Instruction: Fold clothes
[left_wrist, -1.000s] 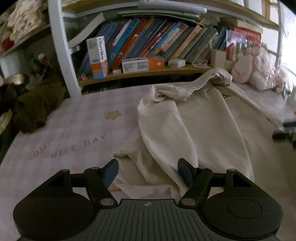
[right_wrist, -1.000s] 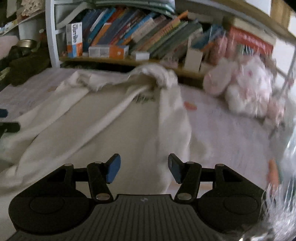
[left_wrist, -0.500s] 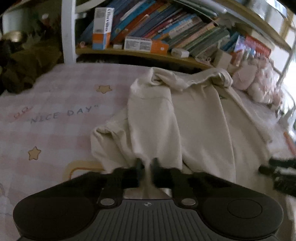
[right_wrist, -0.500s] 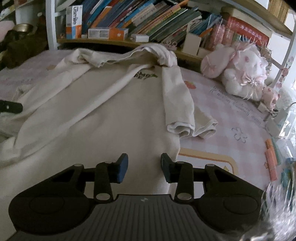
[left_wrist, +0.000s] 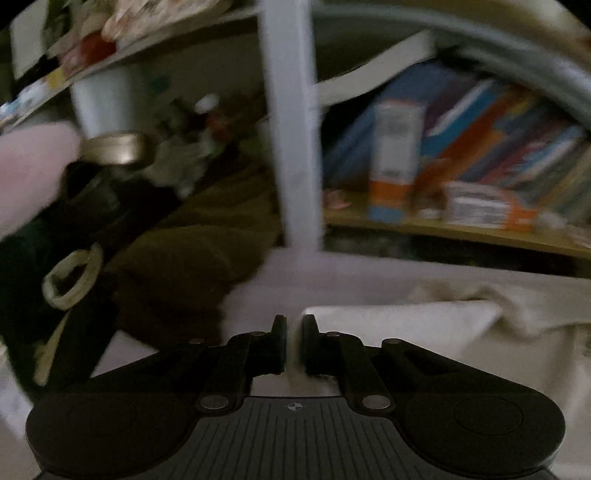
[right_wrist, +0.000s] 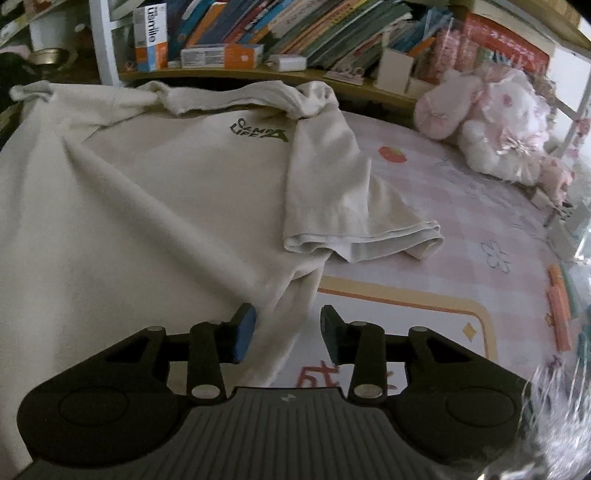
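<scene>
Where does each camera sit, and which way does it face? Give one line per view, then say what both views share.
Left wrist: sits on the left tool, facing along its fingers toward the blurred bookshelf; its fingers are shut on a fold of the cream T-shirt.
Right wrist: sits on the right tool, looking across the T-shirt on the pink mat toward a plush toy; its fingers stand open.
Shared: the T-shirt, the bookshelf, the orange-and-white box.
</scene>
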